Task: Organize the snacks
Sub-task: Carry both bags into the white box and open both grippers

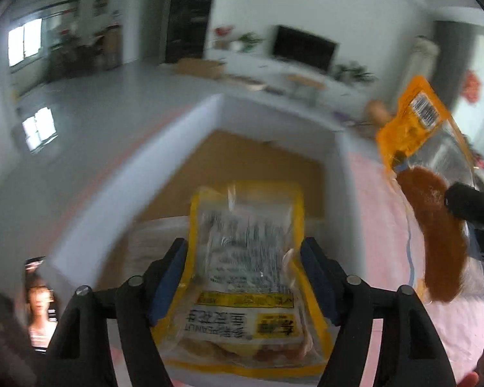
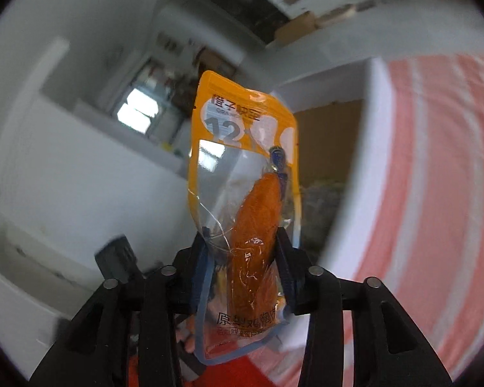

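Observation:
My left gripper [image 1: 243, 251] is shut on a yellow-edged clear peanut packet [image 1: 245, 258], held over the open white box [image 1: 164, 148] with a brown floor. My right gripper [image 2: 242, 242] is shut on an orange clear pouch [image 2: 242, 167] with an orange-brown chicken piece inside, held upright in the air. The same pouch [image 1: 429, 193] shows at the right of the left wrist view, with a right gripper finger [image 1: 471, 206] on it, beside the box. The box's white wall [image 2: 361, 148] stands just right of the pouch in the right wrist view.
A pink-and-white striped cloth [image 1: 377, 213] covers the surface under and right of the box; it also shows in the right wrist view [image 2: 435, 193]. A phone [image 1: 40, 303] with a lit screen lies left of the box. A room with a TV [image 1: 303, 48] lies beyond.

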Tool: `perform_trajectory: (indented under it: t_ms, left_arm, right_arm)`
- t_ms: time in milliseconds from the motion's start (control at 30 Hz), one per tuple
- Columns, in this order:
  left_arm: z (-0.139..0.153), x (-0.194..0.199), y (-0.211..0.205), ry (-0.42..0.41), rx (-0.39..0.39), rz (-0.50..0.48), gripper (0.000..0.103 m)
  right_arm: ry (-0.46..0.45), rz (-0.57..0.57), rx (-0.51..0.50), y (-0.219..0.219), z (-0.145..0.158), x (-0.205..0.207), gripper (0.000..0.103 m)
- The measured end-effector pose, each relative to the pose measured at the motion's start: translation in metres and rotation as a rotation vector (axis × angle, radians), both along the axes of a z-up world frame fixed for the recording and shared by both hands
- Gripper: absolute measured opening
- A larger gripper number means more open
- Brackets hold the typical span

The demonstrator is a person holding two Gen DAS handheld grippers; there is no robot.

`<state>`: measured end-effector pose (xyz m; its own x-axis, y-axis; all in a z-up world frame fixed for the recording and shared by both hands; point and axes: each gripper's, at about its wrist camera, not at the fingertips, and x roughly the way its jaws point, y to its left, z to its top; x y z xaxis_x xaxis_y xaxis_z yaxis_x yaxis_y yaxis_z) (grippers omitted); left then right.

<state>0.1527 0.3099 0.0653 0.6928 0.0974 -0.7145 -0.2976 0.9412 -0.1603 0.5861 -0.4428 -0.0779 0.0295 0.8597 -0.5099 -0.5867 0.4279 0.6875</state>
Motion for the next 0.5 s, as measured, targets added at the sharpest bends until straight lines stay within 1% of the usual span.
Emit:
perform_trajectory:
  t_ms: [33, 67, 100, 133, 200, 267, 333, 367, 400, 433, 467, 500]
  left_arm:
    - [-0.003, -0.002, 0.009, 0.004, 0.001, 0.016, 0.074]
    - [-0.005, -0.004, 0.013, 0.003, 0.002, 0.025, 0.077]
    - [-0.005, -0.007, 0.017, 0.001, 0.011, 0.039, 0.081]
    - [-0.005, -0.008, 0.018, -0.004, 0.022, 0.046, 0.083]
    - [-0.005, -0.012, 0.017, -0.015, 0.058, 0.052, 0.089]
    - [-0.002, -0.015, 0.01, -0.02, 0.103, 0.041, 0.091]
    - [0.004, -0.02, 0.0, -0.018, 0.161, 0.038, 0.095]
    - [0.005, -0.018, -0.003, -0.016, 0.189, 0.047, 0.099]
    - [0.009, -0.02, -0.01, -0.013, 0.234, 0.069, 0.103]
    - [0.012, -0.02, -0.016, -0.017, 0.272, 0.098, 0.103]
    - [0.017, -0.031, -0.021, -0.017, 0.297, 0.128, 0.103]
    - [0.018, -0.033, -0.024, -0.013, 0.31, 0.156, 0.103]
  right_arm:
    - [-0.027, 0.012, -0.032, 0.015, -0.004, -0.005, 0.055]
    - [-0.059, 0.019, -0.074, 0.031, -0.01, -0.007, 0.063]
    - [-0.089, 0.032, -0.119, 0.047, -0.018, -0.012, 0.075]
    - [-0.096, 0.041, -0.137, 0.053, -0.021, -0.011, 0.079]
    - [-0.114, 0.042, -0.164, 0.059, -0.026, -0.017, 0.08]
    - [-0.135, 0.04, -0.168, 0.055, -0.023, -0.023, 0.082]
    - [-0.187, 0.024, -0.188, 0.044, -0.019, -0.027, 0.085]
    - [-0.218, 0.013, -0.202, 0.04, -0.015, -0.029, 0.086]
    - [-0.25, 0.006, -0.218, 0.038, -0.012, -0.033, 0.087]
    - [-0.28, -0.001, -0.232, 0.035, -0.008, -0.035, 0.087]
    - [-0.318, -0.009, -0.253, 0.028, -0.006, -0.037, 0.09]
    - [-0.338, -0.014, -0.267, 0.04, -0.002, -0.032, 0.091]
